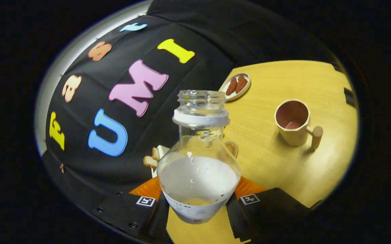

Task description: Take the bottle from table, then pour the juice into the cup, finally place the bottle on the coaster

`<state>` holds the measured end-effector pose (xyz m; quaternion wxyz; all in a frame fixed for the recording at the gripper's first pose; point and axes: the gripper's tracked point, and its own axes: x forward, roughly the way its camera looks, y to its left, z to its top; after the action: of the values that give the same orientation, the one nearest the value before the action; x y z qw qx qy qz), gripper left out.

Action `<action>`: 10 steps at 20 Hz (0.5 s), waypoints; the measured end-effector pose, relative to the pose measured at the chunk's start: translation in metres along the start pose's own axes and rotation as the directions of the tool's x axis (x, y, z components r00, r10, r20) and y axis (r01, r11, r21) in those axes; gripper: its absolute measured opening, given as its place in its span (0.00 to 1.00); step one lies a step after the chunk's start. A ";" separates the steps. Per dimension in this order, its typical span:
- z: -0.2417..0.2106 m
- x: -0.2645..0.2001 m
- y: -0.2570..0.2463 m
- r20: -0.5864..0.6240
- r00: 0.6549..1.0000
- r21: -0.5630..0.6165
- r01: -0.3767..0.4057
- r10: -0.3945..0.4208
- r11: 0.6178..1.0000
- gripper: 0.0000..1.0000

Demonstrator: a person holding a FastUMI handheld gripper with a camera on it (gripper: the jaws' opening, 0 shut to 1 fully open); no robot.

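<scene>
My gripper (198, 203) is shut on a clear glass bottle (198, 162), both fingers pressing on its lower body. The bottle has no cap, a white collar ring under its neck, and whitish juice filling its lower half. It is held above the wooden table (283, 162), and the view is tilted. Beyond the fingers to the right stands a beige cup (293, 122) with a wooden handle and a little pinkish liquid at its bottom. A round brown coaster (232, 148) lies on the table just behind the bottle, partly hidden by it.
A small oval plate (236, 86) with two brown pieces sits at the table's far edge, by the booth wall. A white dish with bread slices (152, 159) peeks out beside the bottle on the left.
</scene>
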<state>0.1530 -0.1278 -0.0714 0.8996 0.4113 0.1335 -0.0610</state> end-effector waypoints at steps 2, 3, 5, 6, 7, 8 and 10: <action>-0.017 -0.008 -0.005 -0.006 1.000 -0.182 0.016 -0.017 0.983 0.75; -0.021 -0.011 -0.008 0.004 1.000 -0.274 0.020 -0.020 0.961 0.75; -0.028 -0.015 -0.012 0.043 0.999 -0.452 0.039 -0.022 0.891 0.75; -0.031 -0.015 -0.012 0.061 0.998 -0.531 0.048 -0.018 0.846 0.75; -0.036 -0.015 -0.013 0.075 0.997 -0.601 0.051 -0.008 0.798 0.75; -0.041 -0.014 -0.012 0.088 0.996 -0.663 0.052 0.009 0.747 0.75; -0.051 -0.016 -0.012 0.107 0.993 -0.731 0.049 0.042 0.681 0.75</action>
<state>0.1258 -0.0970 -0.1073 0.9949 0.0132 0.0956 -0.0278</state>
